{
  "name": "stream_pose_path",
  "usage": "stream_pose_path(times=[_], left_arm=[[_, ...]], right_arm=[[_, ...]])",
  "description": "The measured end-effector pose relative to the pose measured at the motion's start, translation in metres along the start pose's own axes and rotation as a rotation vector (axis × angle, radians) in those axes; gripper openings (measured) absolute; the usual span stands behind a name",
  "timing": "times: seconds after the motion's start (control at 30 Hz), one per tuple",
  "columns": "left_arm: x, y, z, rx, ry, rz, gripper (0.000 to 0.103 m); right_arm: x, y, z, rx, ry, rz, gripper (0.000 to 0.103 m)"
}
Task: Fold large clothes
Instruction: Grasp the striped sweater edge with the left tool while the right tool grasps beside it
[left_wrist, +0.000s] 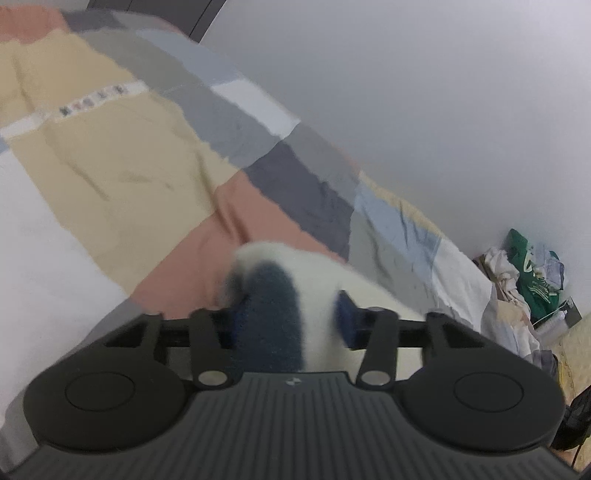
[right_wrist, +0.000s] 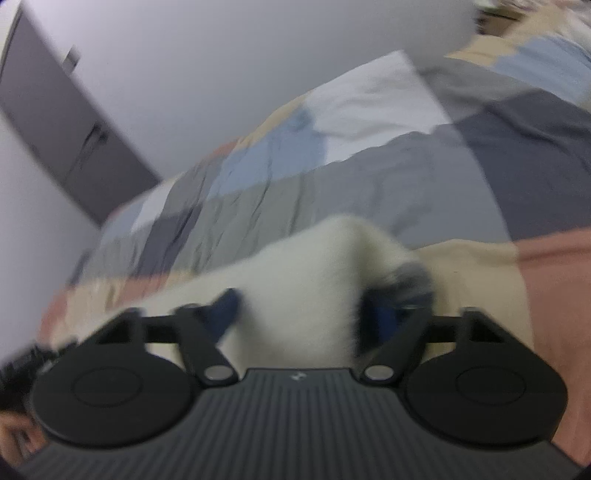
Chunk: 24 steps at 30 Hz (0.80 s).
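Both tongs, left (left_wrist: 291, 314) & right (right_wrist: 299, 314), clamp fuzzy white garment (left_wrist: 317, 273) over patchwork bedspread (left_wrist: 110, 155).

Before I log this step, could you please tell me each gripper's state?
Left gripper: shut on the white garment.
Right gripper: shut on the white garment.

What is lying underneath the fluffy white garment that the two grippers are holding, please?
Under the white garment lies a patchwork bedspread in tan, salmon, grey and blue blocks. Whatever sits directly beneath the bunched fabric between the left gripper and right gripper is covered.
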<state>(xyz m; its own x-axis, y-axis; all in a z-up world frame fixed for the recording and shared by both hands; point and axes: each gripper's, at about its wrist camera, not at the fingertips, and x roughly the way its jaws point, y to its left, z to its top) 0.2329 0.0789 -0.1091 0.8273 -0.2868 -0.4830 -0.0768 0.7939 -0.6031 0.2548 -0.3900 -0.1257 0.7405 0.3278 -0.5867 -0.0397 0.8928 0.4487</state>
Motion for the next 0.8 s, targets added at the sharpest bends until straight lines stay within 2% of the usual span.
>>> stream_pose_path(times=[0.1, 0.17, 0.33, 0.4, 0.5, 0.63, 0.8], left_arm=[[-0.008, -0.007, 0.003, 0.02, -0.033, -0.028, 0.032], [-0.014, -0.01, 0.008, 0.015, -0.059, -0.066, 0.029], [-0.015, -0.028, 0.014, 0.092, -0.127, -0.12, 0.029], [-0.006, -0.031, 0.013, 0.119, -0.106, -0.105, 0.029], [0.011, -0.024, 0.011, 0.115, -0.032, -0.042, 0.029], [0.027, -0.009, 0.006, 0.096, 0.049, 0.007, 0.03], [0.023, -0.006, 0.003, 0.094, 0.037, 0.001, 0.034]], right_arm=[[-0.008, 0.008, 0.003, -0.091, -0.016, 0.007, 0.038], [-0.017, 0.006, 0.007, -0.089, -0.043, 0.025, 0.035], [-0.027, 0.004, 0.012, -0.049, -0.123, 0.004, 0.034], [-0.018, -0.001, 0.01, -0.014, -0.096, -0.034, 0.034], [-0.003, -0.007, 0.001, -0.018, -0.05, -0.074, 0.036], [0.0, -0.009, -0.005, 0.009, -0.056, -0.08, 0.038], [-0.009, -0.001, -0.009, 0.007, -0.076, -0.101, 0.041]])
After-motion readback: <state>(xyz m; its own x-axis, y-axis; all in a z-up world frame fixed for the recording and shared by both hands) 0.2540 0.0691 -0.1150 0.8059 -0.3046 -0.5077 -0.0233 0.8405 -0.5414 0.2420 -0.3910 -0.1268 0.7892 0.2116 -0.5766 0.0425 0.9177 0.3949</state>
